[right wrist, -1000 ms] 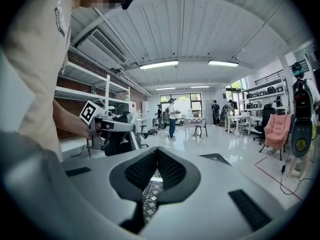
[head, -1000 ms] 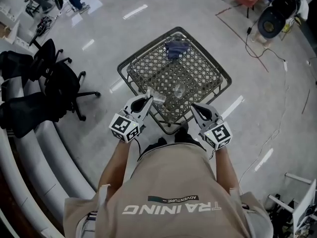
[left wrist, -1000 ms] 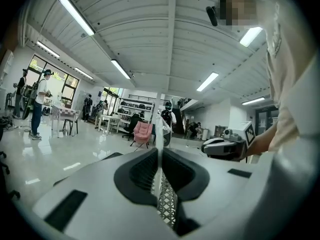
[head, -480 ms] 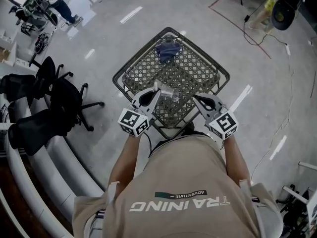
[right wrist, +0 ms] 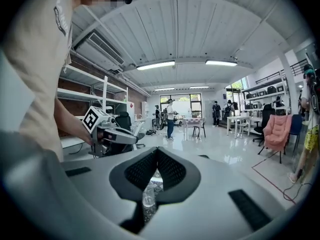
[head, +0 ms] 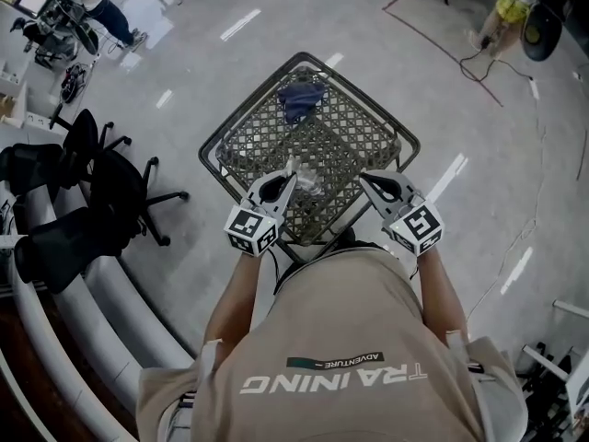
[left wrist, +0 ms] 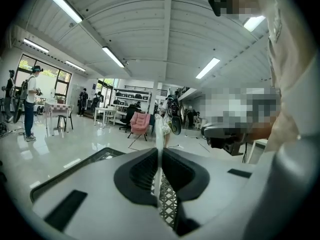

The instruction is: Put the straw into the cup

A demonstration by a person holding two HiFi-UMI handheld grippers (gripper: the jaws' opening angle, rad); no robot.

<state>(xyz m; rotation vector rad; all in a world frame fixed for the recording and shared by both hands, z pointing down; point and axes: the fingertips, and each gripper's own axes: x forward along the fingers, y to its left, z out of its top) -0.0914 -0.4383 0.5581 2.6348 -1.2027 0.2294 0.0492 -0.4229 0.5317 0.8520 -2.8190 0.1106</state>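
– What are the left gripper's fingers doing?

– They are drawn in to a narrow slit and pinch the straw. It is a thin pale strip that stands upright between the pads, with its top poking out above the tips.

– And the right gripper?

– Its fingers meet at the tips and nothing is clamped between them. Lower down, through the gap behind the tips, the clear cup shows on the lattice below.

– Where does that cup stand?

– Upright on the metal lattice table, near the edge closest to the person. In the head view it sits between the two grippers, just beside the left one's tips and a little apart from the right one's.

– So the straw is not in it?

– No. The straw is in the left gripper's grasp, above the table's near edge and close to the cup.

– Anything else on the table?

– A crumpled blue cloth lies toward the far corner, well apart from the cup and both grippers.
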